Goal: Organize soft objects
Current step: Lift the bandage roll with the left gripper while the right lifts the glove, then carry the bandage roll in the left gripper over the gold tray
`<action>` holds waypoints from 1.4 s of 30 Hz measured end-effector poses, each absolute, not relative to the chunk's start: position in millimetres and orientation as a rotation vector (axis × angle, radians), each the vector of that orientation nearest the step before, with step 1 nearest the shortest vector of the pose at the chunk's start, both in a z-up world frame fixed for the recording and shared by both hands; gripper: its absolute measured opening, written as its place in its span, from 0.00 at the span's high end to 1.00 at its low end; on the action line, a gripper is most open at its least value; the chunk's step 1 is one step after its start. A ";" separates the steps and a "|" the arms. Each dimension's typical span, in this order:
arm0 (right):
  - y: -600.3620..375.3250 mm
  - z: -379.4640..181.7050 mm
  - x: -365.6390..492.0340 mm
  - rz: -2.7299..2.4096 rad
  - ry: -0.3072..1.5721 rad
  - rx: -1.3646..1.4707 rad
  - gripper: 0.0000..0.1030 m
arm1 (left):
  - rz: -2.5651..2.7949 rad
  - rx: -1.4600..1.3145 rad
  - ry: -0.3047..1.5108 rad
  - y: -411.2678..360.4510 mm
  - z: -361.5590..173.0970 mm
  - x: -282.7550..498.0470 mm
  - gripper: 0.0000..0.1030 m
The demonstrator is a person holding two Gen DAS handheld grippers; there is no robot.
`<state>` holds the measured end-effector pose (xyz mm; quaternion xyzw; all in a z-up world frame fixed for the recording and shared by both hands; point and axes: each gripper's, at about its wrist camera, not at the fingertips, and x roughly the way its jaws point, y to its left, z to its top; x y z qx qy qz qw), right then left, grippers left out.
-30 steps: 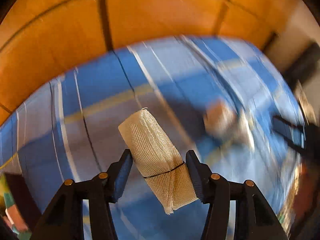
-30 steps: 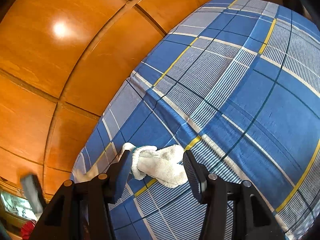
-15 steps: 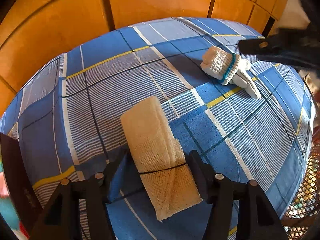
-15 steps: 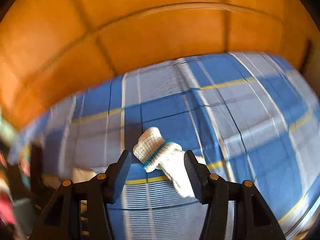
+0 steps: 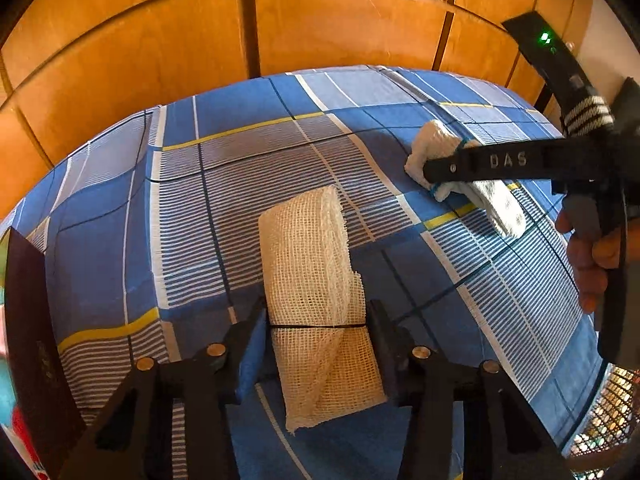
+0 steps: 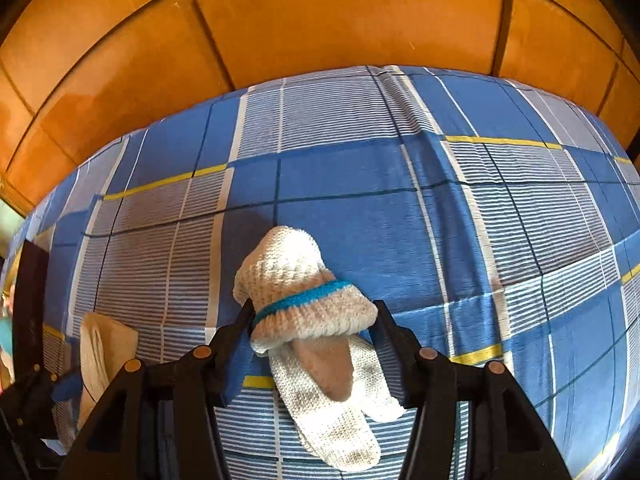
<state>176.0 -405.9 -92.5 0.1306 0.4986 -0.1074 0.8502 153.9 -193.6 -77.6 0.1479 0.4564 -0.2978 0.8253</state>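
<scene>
Jaws of my left gripper have just been closing, and now they squeeze the cream net bandage roll at its thin black band, low over the blue checked bed sheet. My right gripper has swung over and hugs the white knitted glove bundle with a teal stripe on the sheet, so I think both soft things are ready to carry. The roll looks squashy and holey; the glove bundle looks fuzzy and a bit grey.

Open-weave gauze roll, knitted glove, glossy wood panels
</scene>
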 end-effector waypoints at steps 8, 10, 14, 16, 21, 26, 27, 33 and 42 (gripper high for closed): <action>-388.4 -94.8 179.6 -0.193 1.054 0.181 0.46 | -0.634 0.279 0.949 -185.9 -66.8 143.3 0.55; -382.4 -98.1 184.1 -0.192 1.059 0.139 0.45 | -0.628 0.270 0.945 -181.3 -61.1 140.4 0.55; -378.5 -98.6 185.3 -0.206 1.064 0.102 0.45 | -0.624 0.244 0.929 -169.6 -44.8 130.9 0.55; -379.7 -98.7 186.1 -0.201 1.062 0.104 0.45 | -0.619 0.222 0.931 -163.4 -36.4 126.9 0.55; -376.6 -99.0 181.9 -0.194 1.042 0.064 0.45 | -0.604 0.204 0.907 -150.0 -18.8 112.8 0.55; -375.8 -99.9 181.3 -0.191 1.030 0.056 0.45 | -0.591 0.199 0.870 -136.7 -0.6 95.1 0.55; -375.5 -100.0 180.8 -0.190 1.025 0.052 0.45 | -0.591 0.198 0.866 -134.2 2.4 91.8 0.55; -373.8 -99.4 180.0 -0.193 1.018 0.040 0.45 | -0.583 0.188 0.856 -120.2 10.7 81.1 0.55; -369.2 -100.5 182.4 -0.196 1.010 -0.003 0.46 | -0.545 0.155 0.832 -94.0 21.8 73.3 0.55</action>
